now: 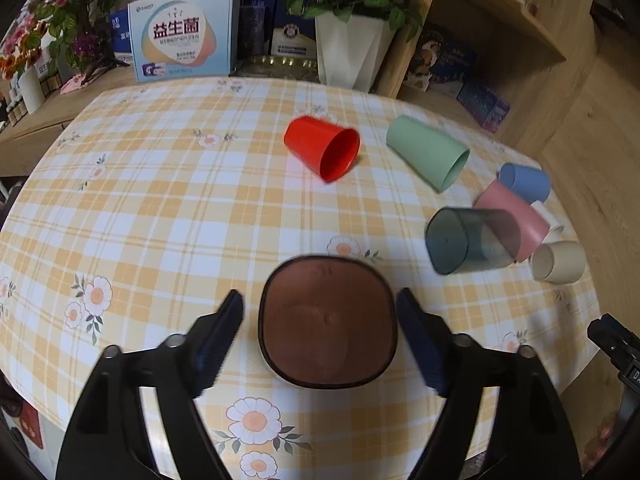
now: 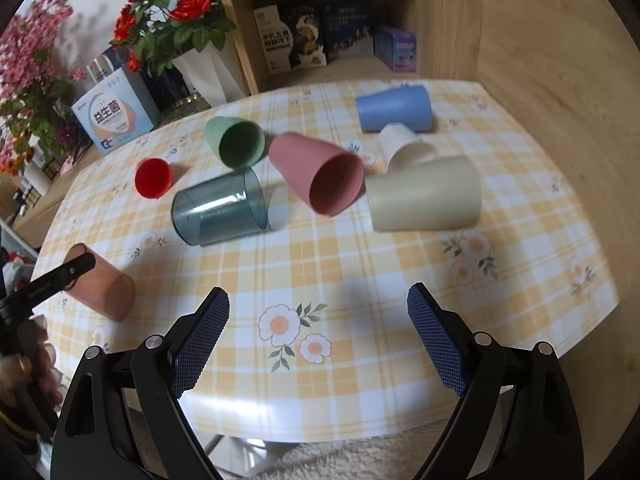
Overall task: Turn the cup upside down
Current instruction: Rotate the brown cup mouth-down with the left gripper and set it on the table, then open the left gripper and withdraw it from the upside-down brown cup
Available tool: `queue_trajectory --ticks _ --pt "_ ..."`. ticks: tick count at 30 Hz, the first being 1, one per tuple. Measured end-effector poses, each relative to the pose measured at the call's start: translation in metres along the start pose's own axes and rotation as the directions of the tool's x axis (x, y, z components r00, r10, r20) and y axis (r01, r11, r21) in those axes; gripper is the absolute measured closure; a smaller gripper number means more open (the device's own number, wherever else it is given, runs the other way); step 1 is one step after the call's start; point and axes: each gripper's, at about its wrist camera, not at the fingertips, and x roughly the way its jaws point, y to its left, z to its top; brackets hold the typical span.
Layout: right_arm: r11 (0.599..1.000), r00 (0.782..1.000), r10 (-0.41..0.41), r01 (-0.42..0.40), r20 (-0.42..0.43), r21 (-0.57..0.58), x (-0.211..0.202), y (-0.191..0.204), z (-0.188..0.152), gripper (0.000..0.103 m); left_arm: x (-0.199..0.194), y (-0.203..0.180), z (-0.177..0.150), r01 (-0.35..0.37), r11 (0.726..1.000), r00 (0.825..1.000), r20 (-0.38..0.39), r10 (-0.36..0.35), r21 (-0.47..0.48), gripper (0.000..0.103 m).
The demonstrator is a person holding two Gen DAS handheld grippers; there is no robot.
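- Between the spread fingers of the left gripper (image 1: 320, 334) sits the brown cup (image 1: 328, 320), base toward the camera; a gap shows on each side, so the pads are not touching it.
- From the right wrist view, that cup (image 2: 106, 286) lies on its side near the table's (image 2: 360, 264) left edge.
- Right gripper (image 2: 318, 336) hangs open over the checked cloth, holding nothing.
- Red cup (image 1: 324, 152), green cup (image 1: 430, 152) and a grey clear cup (image 1: 466, 240) lie tipped over farther back.
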Motion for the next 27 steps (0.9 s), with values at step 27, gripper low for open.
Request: queue_trajectory --ticks 27 --pt "0.989 0.942 0.023 0.026 0.336 -0.142 -0.153 0.056 0.030 0.015 -0.207 -0.035 0.002 -0.138 0.982 0.909 0.409 0.074 0.128 0.006"
